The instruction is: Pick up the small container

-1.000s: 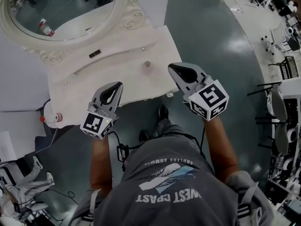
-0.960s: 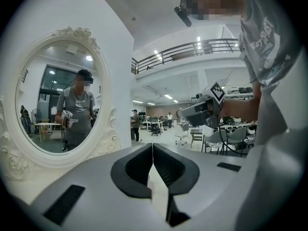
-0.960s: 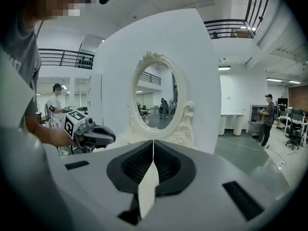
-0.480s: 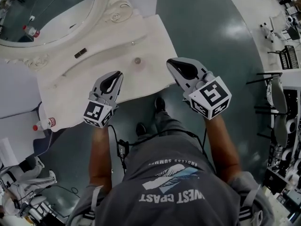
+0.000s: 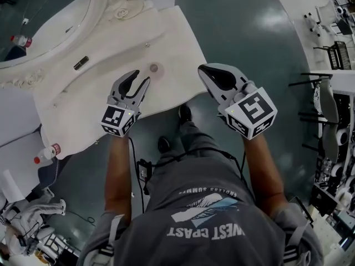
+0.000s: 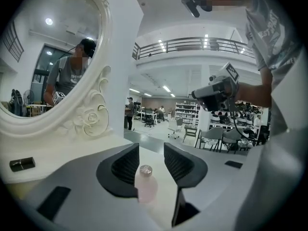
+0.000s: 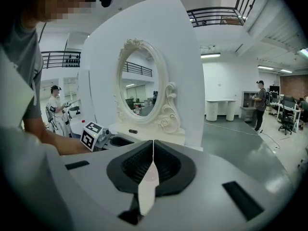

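The small container (image 5: 154,68) is a pale pink bottle with a silver cap, standing upright on the white vanity table (image 5: 111,101). My left gripper (image 5: 141,77) is over the table just short of it, its jaws opening. In the left gripper view the small container (image 6: 145,183) shows in the gap between the fingers (image 6: 126,163), which do not touch it. My right gripper (image 5: 204,71) hangs shut beyond the table's right edge, over the floor, holding nothing. Its jaws meet in the right gripper view (image 7: 153,150).
An oval mirror in an ornate white frame (image 5: 119,7) stands at the back of the table. A small black item (image 5: 81,63) lies near the frame. A bottle with a red cap (image 5: 47,153) lies on a lower white surface at left. Dark floor surrounds the table's front.
My left gripper has moved forward over the table toward the container and its jaws have gone from shut to parted. The right gripper has stayed shut beside the table.
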A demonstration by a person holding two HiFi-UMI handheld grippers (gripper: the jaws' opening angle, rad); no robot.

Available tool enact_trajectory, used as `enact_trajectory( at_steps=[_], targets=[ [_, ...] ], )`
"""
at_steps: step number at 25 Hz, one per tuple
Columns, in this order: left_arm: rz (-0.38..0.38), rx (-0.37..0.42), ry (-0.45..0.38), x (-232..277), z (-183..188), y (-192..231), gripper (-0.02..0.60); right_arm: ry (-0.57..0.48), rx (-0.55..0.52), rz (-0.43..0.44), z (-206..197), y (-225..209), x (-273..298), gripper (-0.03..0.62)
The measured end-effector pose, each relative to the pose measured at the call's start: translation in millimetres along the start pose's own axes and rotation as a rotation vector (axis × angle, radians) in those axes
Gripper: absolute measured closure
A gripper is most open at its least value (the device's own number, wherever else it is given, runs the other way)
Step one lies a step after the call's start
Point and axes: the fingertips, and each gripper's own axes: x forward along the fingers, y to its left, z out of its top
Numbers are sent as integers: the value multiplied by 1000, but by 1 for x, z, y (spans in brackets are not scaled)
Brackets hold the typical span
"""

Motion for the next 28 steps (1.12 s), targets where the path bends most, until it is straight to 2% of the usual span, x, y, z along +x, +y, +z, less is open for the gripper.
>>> enact_trajectory(
  at_steps=[13, 25, 28],
  targets=[
    [35, -18, 39, 54, -51, 13, 210, 49, 32, -20, -22, -22, 7, 566],
    [74, -15, 65, 88, -78, 19, 212, 88, 60, -34, -43, -38, 12, 566],
    [85, -13, 63, 89, -80, 21, 239, 93, 64, -34, -45, -38, 15, 566]
  ],
)
